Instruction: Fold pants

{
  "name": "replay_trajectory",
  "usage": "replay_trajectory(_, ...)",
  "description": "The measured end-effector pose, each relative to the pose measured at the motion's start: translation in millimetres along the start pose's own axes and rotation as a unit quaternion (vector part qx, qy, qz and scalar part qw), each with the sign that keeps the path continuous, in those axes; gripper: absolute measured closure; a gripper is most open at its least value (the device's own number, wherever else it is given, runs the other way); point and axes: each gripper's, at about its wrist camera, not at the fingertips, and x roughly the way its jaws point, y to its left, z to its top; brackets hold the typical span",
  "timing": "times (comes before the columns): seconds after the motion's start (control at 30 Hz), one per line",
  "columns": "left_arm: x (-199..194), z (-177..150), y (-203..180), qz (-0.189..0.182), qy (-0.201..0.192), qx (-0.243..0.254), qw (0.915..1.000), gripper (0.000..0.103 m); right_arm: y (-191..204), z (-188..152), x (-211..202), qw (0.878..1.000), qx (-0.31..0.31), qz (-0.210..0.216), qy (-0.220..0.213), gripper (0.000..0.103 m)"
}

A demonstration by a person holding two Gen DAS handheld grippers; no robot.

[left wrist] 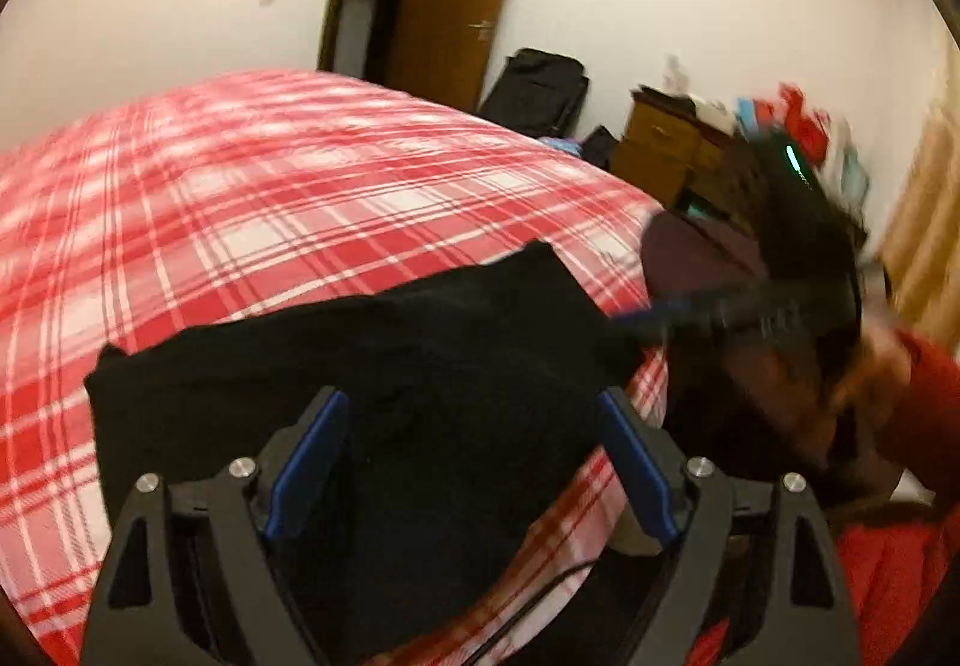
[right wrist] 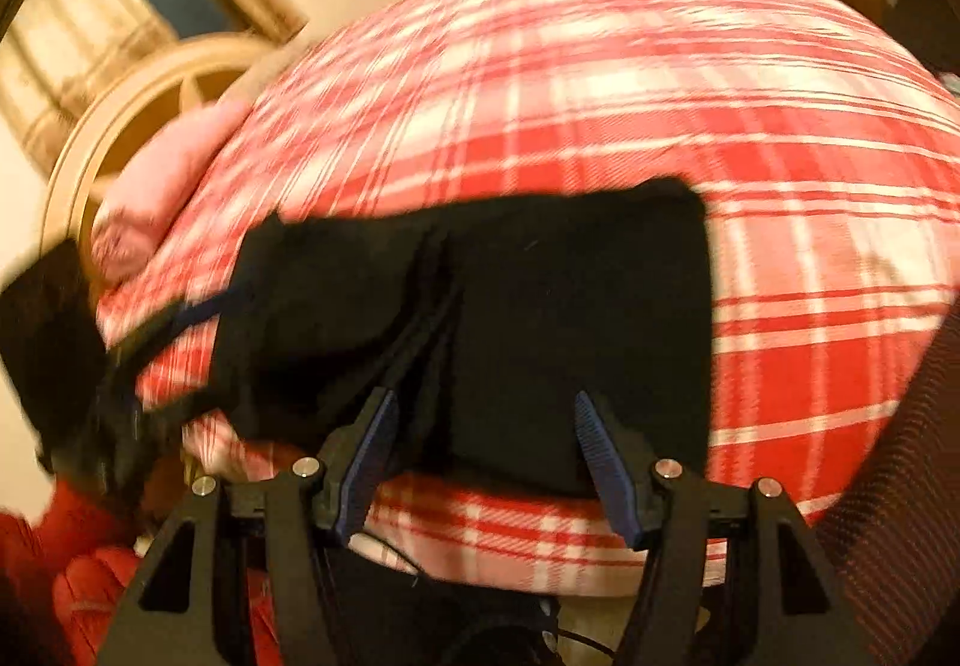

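The black pants [left wrist: 372, 366] lie folded into a compact bundle on the red and white plaid bed cover [left wrist: 270, 174]. My left gripper [left wrist: 471, 414] is open and empty, hovering over the bundle's near edge. In the right wrist view the pants [right wrist: 540, 318] show a fold line down the middle. My right gripper [right wrist: 486, 420] is open and empty above the bundle's near edge. The right gripper also shows blurred in the left wrist view [left wrist: 672, 315], at the bundle's right corner. The left gripper shows blurred in the right wrist view [right wrist: 180, 318], at the bundle's left side.
A pink pillow [right wrist: 168, 180] and a cream headboard [right wrist: 120, 102] stand at the bed's far left. A brown door [left wrist: 456, 0], a black suitcase [left wrist: 540, 90] and a wooden dresser [left wrist: 660, 144] line the far wall. The person's red sleeve [left wrist: 918, 414] is at right.
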Motion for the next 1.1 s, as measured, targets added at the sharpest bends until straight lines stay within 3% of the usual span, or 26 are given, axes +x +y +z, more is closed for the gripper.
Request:
replay_trajectory(0.07, -4.1, -3.5, -0.8, 0.022, 0.002, 0.007, 0.9997, 0.016, -5.3, 1.9, -9.4, 0.998, 0.035, 0.044, -0.027, 0.04)
replay_trajectory(0.17, -13.8, -6.9, 15.4, 0.06, -0.006, -0.019, 0.998, 0.016, -11.0, 2.9, 0.0, 0.989, 0.094, 0.11, -0.042, 0.04)
replay_trajectory(0.3, -33.8, -7.1, 46.0, 0.116, -0.03, -0.064, 0.9908, 0.016, 7.6, 0.2, 38.0, 0.988, 0.105, 0.109, -0.014, 0.04)
replay_trajectory(0.43, -51.1, -16.0, 74.1, 0.171, -0.044, -0.109, 0.9782, 0.016, 40.0, -17.3, 60.7, 0.99, 0.061, 0.121, 0.025, 0.04)
replay_trajectory(0.5, -51.8, -21.0, 83.9, 0.177, -0.043, -0.131, 0.9745, 0.016, 55.8, -24.6, 66.7, 0.995, 0.022, 0.094, 0.032, 0.04)
replay_trajectory(0.53, -51.6, -23.7, 89.9, 0.178, -0.042, -0.146, 0.9722, 0.016, 64.5, -24.6, 67.6, 0.997, -0.005, 0.068, 0.025, 0.046)
replay_trajectory(0.57, -51.0, -25.3, 92.4, 0.18, -0.041, -0.154, 0.9706, 0.016, 70.6, -23.7, 66.3, 0.999, -0.026, 0.041, 0.016, 0.056)
replay_trajectory(0.6, -50.7, -26.3, 94.7, 0.185, -0.041, -0.161, 0.9686, 0.016, 73.2, -22.8, 66.3, 0.999, -0.037, 0.031, 0.014, 0.083)
replay_trajectory(0.73, -58.1, -27.9, 101.7, 0.192, -0.054, -0.19, 0.9614, 0.016, 97.4, -17.0, 57.6, 0.993, -0.119, 0.008, 0.015, 0.087)
replay_trajectory(0.83, -61.7, -22.3, 100.2, 0.19, -0.064, -0.188, 0.9614, 0.016, 98.1, -4.6, 29.6, 0.989, -0.146, 0.015, -0.017, 0.087)
replay_trajectory(1.0, -54.6, -9.2, 92.6, 0.181, -0.071, -0.164, 0.9671, 0.016, 66.2, 16.6, -9.4, 0.985, -0.16, -0.029, -0.049, 0.087)
replay_trajectory(1.1, -41.7, -4.8, 84.3, 0.17, -0.062, -0.149, 0.9721, 0.016, 25.4, 18.5, 0.4, 0.992, -0.122, -0.033, -0.018, 0.087)
